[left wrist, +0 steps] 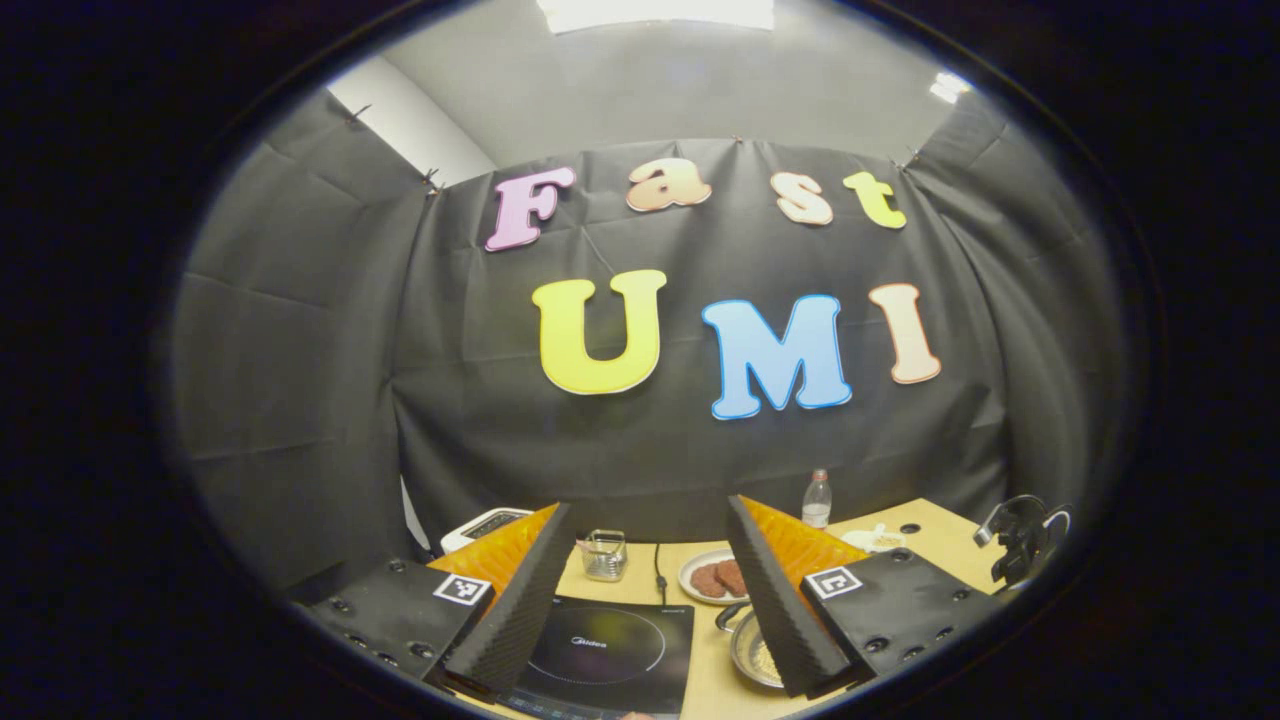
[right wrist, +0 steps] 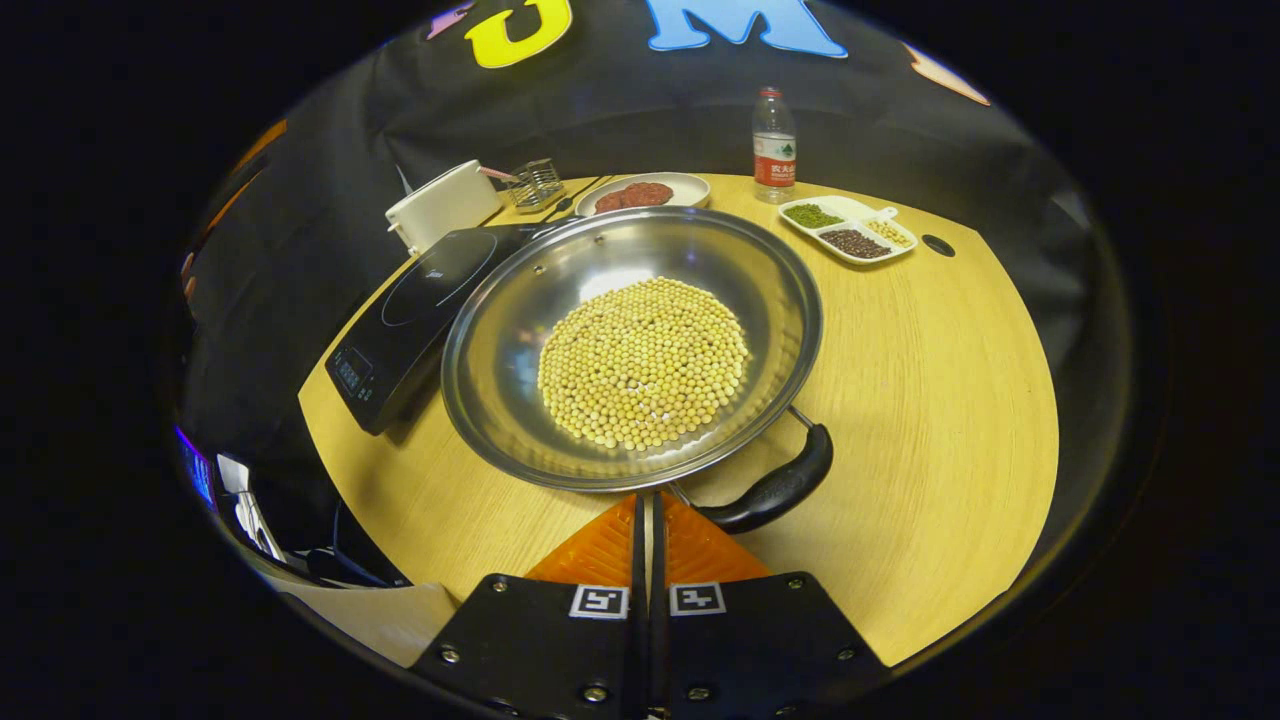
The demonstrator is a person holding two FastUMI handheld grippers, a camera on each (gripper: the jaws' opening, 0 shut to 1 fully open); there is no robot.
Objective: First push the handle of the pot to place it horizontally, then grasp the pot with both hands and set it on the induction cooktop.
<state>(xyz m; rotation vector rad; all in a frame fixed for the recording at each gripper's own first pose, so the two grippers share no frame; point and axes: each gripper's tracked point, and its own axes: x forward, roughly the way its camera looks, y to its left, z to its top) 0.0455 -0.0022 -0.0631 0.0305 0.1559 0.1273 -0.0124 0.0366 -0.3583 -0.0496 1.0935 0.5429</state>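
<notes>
I see a shiny silver steel pot [right wrist: 632, 345] with a black curved handle [right wrist: 775, 488], its floor covered in pale yellow round beans [right wrist: 645, 361]. The wooden table [right wrist: 930, 400] is a light honey tone. My view has a glossy black induction cooktop [right wrist: 420, 305] with a thin white ring, a white boxy appliance [right wrist: 443, 205], a white divided dish [right wrist: 848, 228] of green, dark brown and cream grains, and a clear bottle [right wrist: 773, 146] with a red-and-white label.

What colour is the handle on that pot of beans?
Black handle, seen best in the right gripper view.
</notes>
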